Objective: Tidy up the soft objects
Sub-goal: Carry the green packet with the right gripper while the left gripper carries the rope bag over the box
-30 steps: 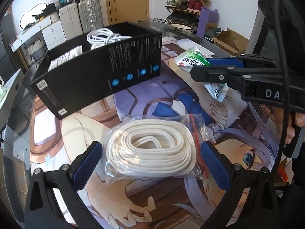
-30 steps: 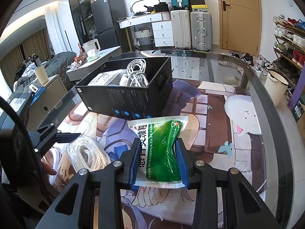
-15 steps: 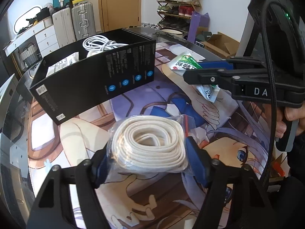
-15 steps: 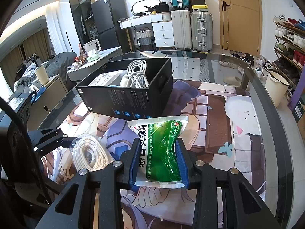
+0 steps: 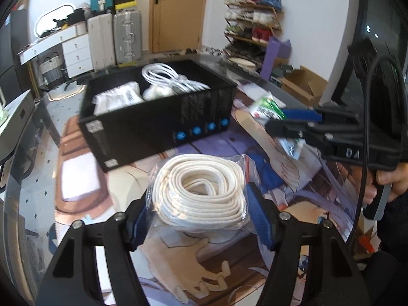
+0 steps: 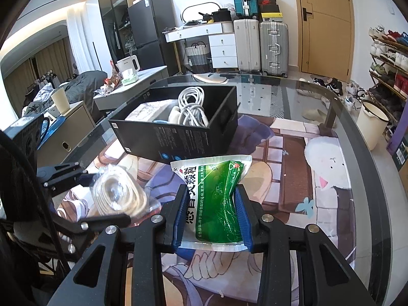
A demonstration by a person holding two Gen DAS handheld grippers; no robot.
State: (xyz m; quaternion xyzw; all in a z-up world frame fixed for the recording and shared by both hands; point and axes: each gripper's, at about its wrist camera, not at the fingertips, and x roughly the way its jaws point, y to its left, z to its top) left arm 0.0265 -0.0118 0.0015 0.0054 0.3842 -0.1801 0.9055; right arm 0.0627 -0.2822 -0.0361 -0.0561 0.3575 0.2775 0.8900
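Observation:
My left gripper is shut on a clear bag of coiled white rope and holds it above the mat; the bag also shows in the right wrist view. My right gripper is shut on a green and white pouch, held above the mat to the right of the rope; the pouch also shows in the left wrist view. An open black box stands beyond both, holding white cables and a white packet.
A printed mat covers the glass table. Suitcases, a white dresser and a door stand behind. A shoe rack and a cardboard box are at the right.
My left gripper closed on the rope bag and lifted it off the mat toward the black box. My right gripper kept holding the green pouch almost still.

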